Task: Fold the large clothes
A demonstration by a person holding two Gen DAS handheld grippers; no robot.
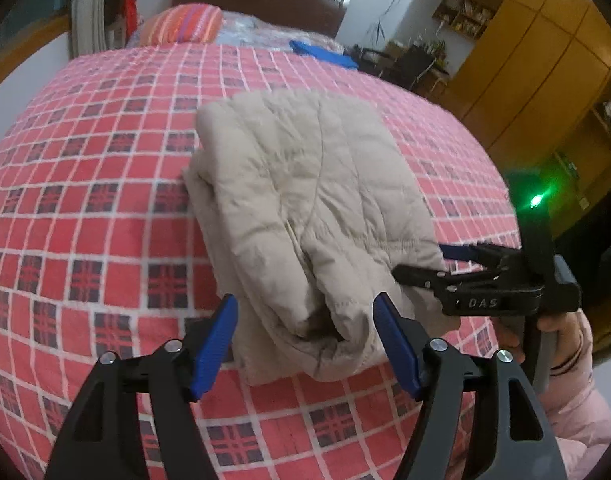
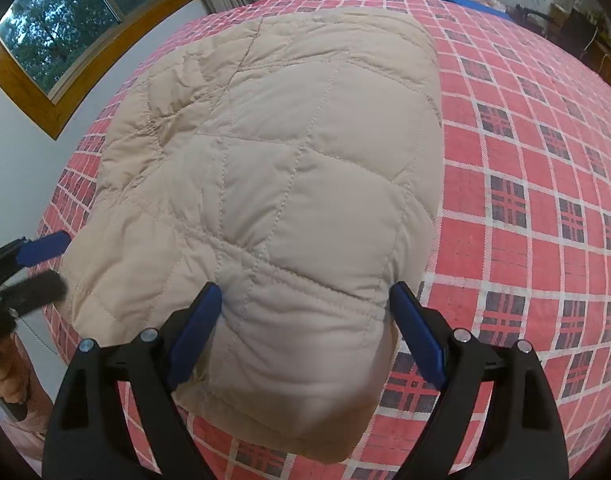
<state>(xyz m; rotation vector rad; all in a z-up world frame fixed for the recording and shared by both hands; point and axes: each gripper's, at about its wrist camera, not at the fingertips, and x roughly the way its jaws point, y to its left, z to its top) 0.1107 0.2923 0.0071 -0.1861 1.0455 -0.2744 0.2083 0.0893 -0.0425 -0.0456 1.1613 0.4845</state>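
A beige quilted jacket (image 1: 305,184) lies folded into a thick bundle on the red plaid bedspread (image 1: 105,200). My left gripper (image 1: 307,344) is open, its blue pads (image 1: 217,344) straddling the bundle's near end. My right gripper (image 1: 419,260) comes in from the right, open, with its fingertips at the jacket's right edge; a hand (image 1: 561,328) in a pink sleeve holds it. In the right wrist view the jacket (image 2: 285,160) fills the middle. The right gripper (image 2: 307,336) stands open around its near end, and the left gripper (image 2: 65,258) is open at the left edge.
A striped pillow (image 1: 185,24) and a blue cloth (image 1: 321,54) lie at the far end of the bed, before a dark headboard (image 1: 265,0). A wooden wardrobe (image 1: 525,52) stands to the right. A window (image 2: 65,20) is in the left wall. The bedspread (image 2: 525,200) extends right.
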